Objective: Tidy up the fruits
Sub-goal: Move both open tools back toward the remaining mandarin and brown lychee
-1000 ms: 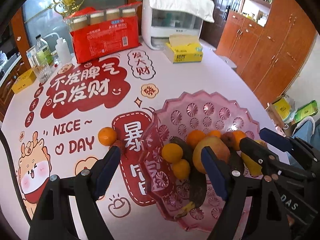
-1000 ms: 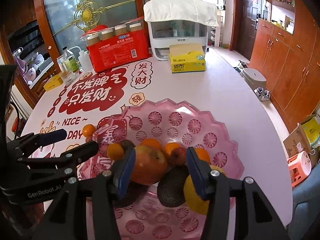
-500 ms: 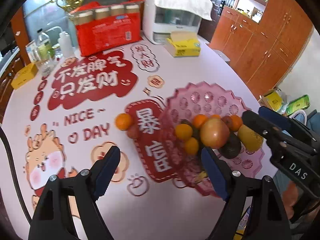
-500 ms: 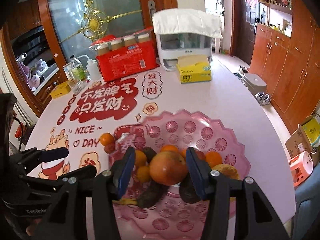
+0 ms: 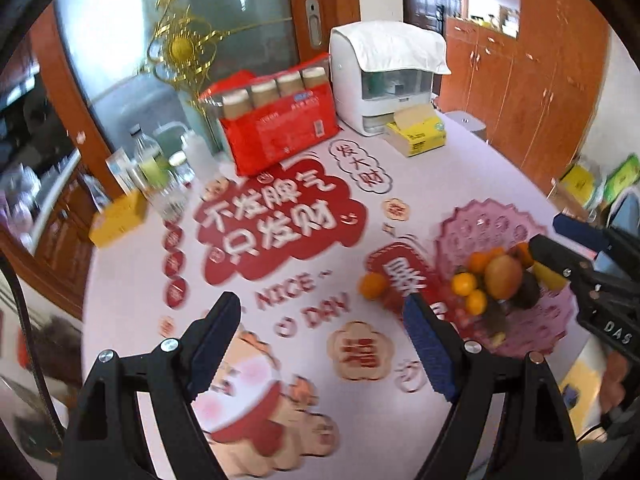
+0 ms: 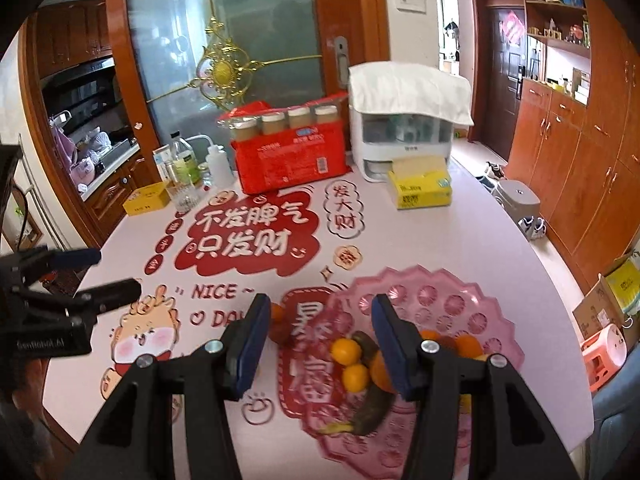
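Most fruit already sits heaped in the pink tray point(image 6: 432, 292); one orange point(image 5: 373, 285) remains on the table point(image 5: 460, 176) just beside its rim; left gripper point(image 5: 320, 344) gapes wide, right gripper point(image 6: 320, 344) moderately parted, both empty

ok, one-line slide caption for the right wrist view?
Open right gripper above a scalloped pink plastic fruit tray; one small orange lies outside on the table.

red jar pack point(image 6: 290, 160) | yellow tissue box point(image 6: 422, 189) | white dispenser point(image 6: 404, 120) | squeeze bottle point(image 6: 218, 162)
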A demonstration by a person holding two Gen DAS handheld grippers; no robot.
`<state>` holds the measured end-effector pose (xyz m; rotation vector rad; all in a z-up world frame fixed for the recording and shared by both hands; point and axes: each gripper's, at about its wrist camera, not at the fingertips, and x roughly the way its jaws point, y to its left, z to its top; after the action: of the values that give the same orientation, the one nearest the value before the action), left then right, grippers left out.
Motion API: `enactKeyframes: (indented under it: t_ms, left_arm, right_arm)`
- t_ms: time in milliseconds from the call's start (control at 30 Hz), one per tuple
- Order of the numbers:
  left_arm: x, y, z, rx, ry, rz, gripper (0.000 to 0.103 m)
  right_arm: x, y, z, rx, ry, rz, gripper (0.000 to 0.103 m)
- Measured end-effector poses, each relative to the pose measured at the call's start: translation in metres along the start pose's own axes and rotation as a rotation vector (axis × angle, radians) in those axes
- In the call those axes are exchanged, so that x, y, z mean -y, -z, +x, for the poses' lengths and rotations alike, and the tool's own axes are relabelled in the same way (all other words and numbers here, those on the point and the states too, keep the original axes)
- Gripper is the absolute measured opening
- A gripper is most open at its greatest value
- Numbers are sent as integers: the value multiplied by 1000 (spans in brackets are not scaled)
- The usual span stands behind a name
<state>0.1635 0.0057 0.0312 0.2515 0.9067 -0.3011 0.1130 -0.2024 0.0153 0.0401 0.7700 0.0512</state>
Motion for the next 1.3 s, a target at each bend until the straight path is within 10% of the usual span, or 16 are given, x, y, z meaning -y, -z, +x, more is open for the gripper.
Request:
enactKeyframes:
  t_ms: [300, 567, 1300]
  left_arm:
    - [-27, -34, 3, 43, -2, 196, 82]
    - [-12, -42, 90, -8, 92, 431, 82]
    - [11, 5, 240, -192, 414, 490, 80]
  right_arm:
    - [-37, -16, 0, 8, 25, 35, 53]
    - [-60, -5, 44, -46, 61, 114, 53]
    - [-85, 78, 182, -138, 253, 147, 52]
